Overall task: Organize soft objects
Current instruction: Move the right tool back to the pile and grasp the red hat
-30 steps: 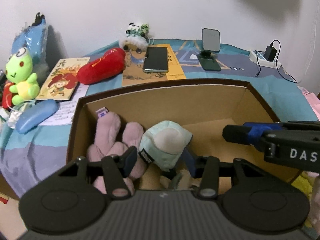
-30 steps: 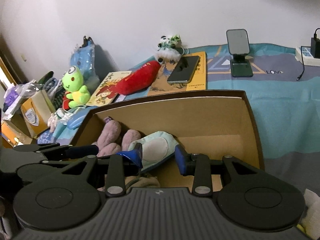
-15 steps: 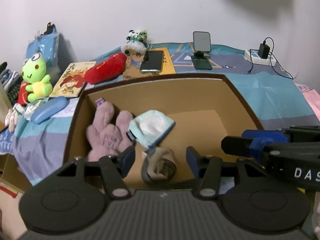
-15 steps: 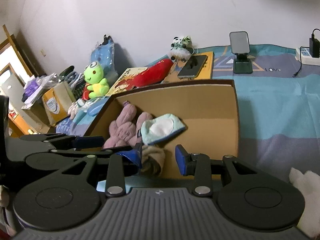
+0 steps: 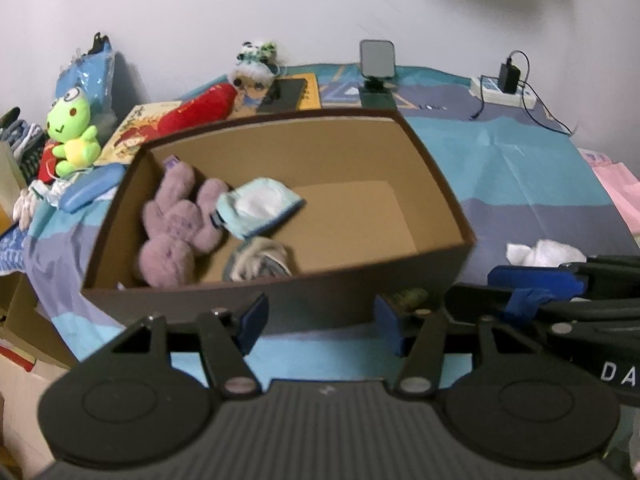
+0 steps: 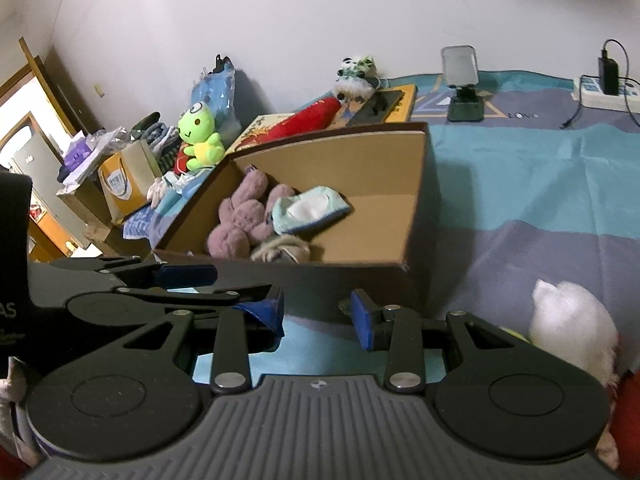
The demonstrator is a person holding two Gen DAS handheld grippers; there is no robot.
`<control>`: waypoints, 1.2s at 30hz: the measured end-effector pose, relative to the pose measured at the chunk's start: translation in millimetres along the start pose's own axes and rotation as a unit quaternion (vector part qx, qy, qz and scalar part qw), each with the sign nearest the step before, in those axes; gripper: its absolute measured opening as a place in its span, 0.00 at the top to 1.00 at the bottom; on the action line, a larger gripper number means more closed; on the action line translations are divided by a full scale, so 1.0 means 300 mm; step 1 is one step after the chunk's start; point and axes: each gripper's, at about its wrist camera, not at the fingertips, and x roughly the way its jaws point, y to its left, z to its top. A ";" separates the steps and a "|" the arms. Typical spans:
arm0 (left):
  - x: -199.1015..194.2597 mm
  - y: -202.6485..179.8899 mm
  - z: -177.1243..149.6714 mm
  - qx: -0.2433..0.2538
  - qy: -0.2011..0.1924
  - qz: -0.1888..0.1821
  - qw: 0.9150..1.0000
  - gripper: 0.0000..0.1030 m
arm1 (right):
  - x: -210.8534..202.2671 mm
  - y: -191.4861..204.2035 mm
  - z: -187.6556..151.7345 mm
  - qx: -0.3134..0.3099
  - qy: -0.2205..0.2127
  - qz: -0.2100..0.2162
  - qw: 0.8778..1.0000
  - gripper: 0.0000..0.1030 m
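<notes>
Inside brown cardboard box (image 5: 436, 184), at its left end: mauve plush rabbit (image 5: 176, 224), pale blue-and-white knitted cap (image 5: 256, 206), grey bundled sock (image 5: 260, 260). White fluffy soft toy (image 6: 568, 320) on blue patterned bedspread (image 6: 540, 184), right of box. Left gripper (image 5: 318, 320) and right gripper (image 6: 318, 316) before the box, fingers parted, holding nothing.

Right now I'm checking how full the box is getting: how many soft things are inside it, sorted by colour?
Inside the cardboard box:
Purple plush toy: 1
Pale blue-green and white cloth piece: 1
Grey-beige bundled cloth: 1
Total: 3

Both grippers hang open outside the box, holding nothing.
</notes>
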 end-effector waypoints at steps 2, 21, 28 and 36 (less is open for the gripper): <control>0.003 -0.037 -0.023 0.004 0.006 -0.004 1.000 0.44 | -0.020 -0.020 -0.023 -0.001 0.003 -0.003 1.000 0.80; 0.005 -0.542 -0.104 0.161 0.031 -0.163 0.973 0.40 | -0.321 -0.387 -0.226 0.097 -0.010 -0.130 0.987 0.79; 0.036 -0.730 -0.081 0.212 0.032 -0.244 0.946 0.39 | -0.448 -0.535 -0.272 0.148 -0.035 -0.192 0.969 0.79; 0.157 -0.889 -0.052 0.225 0.054 -0.282 0.931 0.38 | -0.467 -0.682 -0.301 0.222 -0.023 -0.208 0.952 0.78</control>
